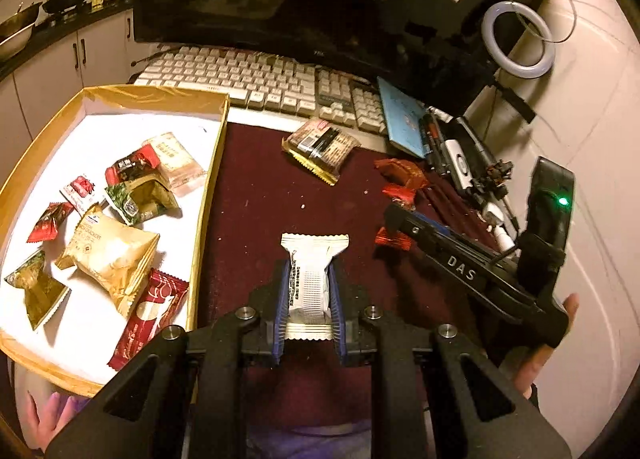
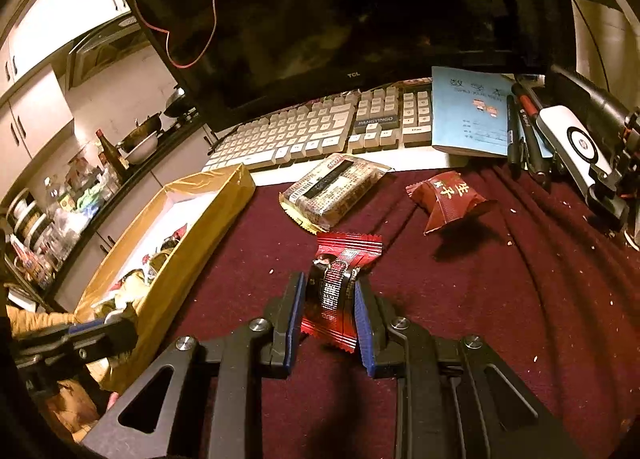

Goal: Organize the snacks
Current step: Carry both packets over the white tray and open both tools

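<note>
The left gripper (image 1: 310,291) has its fingers (image 1: 283,295) clamped on a white snack packet (image 1: 312,263), held above the dark red cloth (image 1: 256,199) on the surface just right of the gold box (image 1: 212,163); the packet's rear end is tucked between the pads and its print is too small to read. The right gripper (image 2: 328,299) grasps a red candy wrapper (image 2: 340,279), whose lower part is hidden by the fingers. From the right wrist view the box wall hides most of the snacks inside. A brown patterned packet (image 2: 332,189) and a dark red pouch (image 2: 450,197) lie on the cloth near the keyboard (image 2: 304,135). The monitor (image 2: 360,11) is cut off at the top.
</note>
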### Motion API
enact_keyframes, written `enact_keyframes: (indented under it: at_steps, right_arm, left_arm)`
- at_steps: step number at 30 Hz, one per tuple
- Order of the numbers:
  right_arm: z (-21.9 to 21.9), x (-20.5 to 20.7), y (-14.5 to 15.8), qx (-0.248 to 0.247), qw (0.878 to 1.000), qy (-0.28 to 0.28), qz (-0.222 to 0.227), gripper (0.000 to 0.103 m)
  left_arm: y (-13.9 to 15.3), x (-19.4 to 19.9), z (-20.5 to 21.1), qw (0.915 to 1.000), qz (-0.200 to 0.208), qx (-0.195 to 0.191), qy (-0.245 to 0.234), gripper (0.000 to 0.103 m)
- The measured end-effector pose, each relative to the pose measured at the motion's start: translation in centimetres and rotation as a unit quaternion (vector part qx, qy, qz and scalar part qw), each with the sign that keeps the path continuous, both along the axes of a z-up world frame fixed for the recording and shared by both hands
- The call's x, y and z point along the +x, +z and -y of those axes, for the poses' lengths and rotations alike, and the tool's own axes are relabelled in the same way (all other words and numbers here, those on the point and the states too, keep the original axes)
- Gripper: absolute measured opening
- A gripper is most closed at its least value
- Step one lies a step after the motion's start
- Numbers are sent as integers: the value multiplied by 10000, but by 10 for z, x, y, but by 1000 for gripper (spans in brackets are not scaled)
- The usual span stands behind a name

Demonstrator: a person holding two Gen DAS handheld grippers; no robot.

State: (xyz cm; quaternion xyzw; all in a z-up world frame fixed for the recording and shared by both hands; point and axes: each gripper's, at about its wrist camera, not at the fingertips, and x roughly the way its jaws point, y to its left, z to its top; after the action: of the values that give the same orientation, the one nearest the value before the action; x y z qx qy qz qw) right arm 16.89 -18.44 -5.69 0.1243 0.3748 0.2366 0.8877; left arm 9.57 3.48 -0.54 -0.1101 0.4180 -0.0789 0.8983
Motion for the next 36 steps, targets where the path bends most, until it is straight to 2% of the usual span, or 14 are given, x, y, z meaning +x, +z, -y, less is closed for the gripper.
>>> enact_keyframes:
  at_steps: [3, 10, 17, 21, 25, 29, 36]
  right_arm:
    - [-10, -6, 9, 230, 9996, 160, -11, 24]
    - [-57, -15, 42, 221, 9975, 625, 241, 24]
    - [-135, 2, 62, 16, 9914, 1303, 119, 24]
    - [-176, 27, 53, -168, 9871, 1558, -326, 24]
    - [-215, 53, 45, -398, 9810, 1754, -721, 24]
    - [-252, 82, 32, -549, 9734, 1936, -1095, 24]
    - [-296, 109, 20, -1096, 9686, 1969, -1051, 26]
  left_arm:
    - [8, -6, -9, 9998, 126, -140, 90, 16]
    - [24, -17, -33, 9983, 349, -268, 382, 16]
    - [38, -23, -105, 9890, 553, -233, 1355, 16]
    - [33, -9, -164, 9805, 421, -363, 1883, 16]
    - [20, 24, -199, 9769, 168, -306, 2109, 16]
    - [-1, 69, -208, 9764, -288, -160, 2134, 16]
    - [-31, 110, -203, 9755, -882, 151, 2007, 16]
